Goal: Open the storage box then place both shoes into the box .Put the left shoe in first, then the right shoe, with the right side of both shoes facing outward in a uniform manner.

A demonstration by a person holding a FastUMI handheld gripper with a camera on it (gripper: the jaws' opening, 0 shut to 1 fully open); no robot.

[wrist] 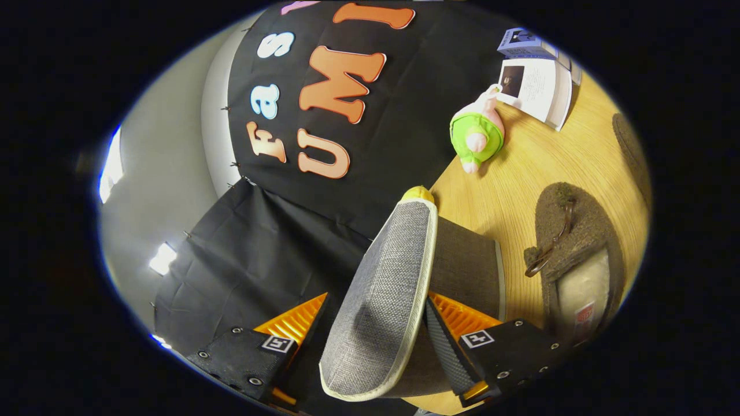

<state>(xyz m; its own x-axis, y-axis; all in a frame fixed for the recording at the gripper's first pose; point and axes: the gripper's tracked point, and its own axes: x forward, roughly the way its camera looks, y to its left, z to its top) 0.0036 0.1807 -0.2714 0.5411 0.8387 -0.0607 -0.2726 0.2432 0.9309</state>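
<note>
The gripper grasps a grey slipper between its fingers, lifted sole-outward off the wooden table, probably to carry it boxward, while the brown slipper waits just beside.

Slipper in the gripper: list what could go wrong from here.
1. The gripper holds the grey slipper with its sole side showing; whether both fingers press firmly is unclear, so it may slip or twist.
2. The second slipper, the plush toy and the booklets lie close on the wooden table; a swing could knock them.
</note>
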